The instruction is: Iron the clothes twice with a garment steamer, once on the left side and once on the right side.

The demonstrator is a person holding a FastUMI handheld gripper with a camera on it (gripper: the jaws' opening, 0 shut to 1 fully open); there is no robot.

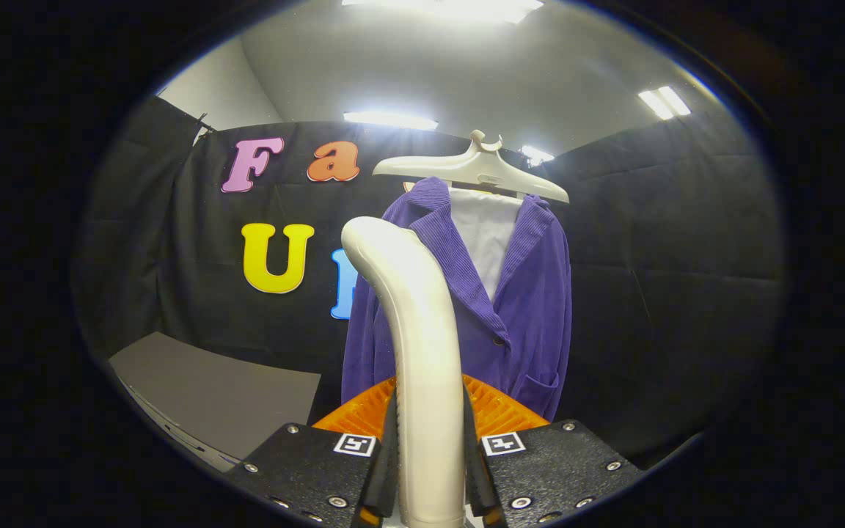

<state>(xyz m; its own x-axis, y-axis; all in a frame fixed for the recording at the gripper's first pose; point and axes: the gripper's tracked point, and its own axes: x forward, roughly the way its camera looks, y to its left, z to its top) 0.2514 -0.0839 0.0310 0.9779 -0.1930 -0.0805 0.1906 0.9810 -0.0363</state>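
Tongs: the tongs [430,477] sit at the bottom of the view, their two fingers clenched on the smooth handle of the garment steamer, one finger pressing each side. Each finger carries a flat plate with small round screws and a square printed marker.

Garment steamer: the garment steamer [422,352] rises upright from between the fingers as a glossy, cream-white plastic tube. It is rounded in section and bends over at its top toward the left, ending in a blunt, domed tip.

Orange part: a ribbed orange piece [499,411] fans out just behind the handle and just ahead of the fingers, with fine parallel ridges; I cannot tell whether it belongs to the steamer.

Jacket: a purple jacket [532,308] hangs just beyond the steamer, partly hidden by the handle. The cloth is soft-looking, finely ribbed corduroy, with a broad collar and lapels, a dark button near the middle and a patch pocket low on one side. It hangs open at the chest over a plain pale inner layer.

Hanger: a broad, pale plastic hanger [470,172] with sloping shoulders holds the jacket by its collar.

Bench: a flat grey bench [210,396] with a matte surface lies to the left of the fingers, near the wall.

Wall: black cloth [672,257], creased in faint folds, stands behind the jacket.

Ceiling: pale, with bright rectangular light panels [389,119].
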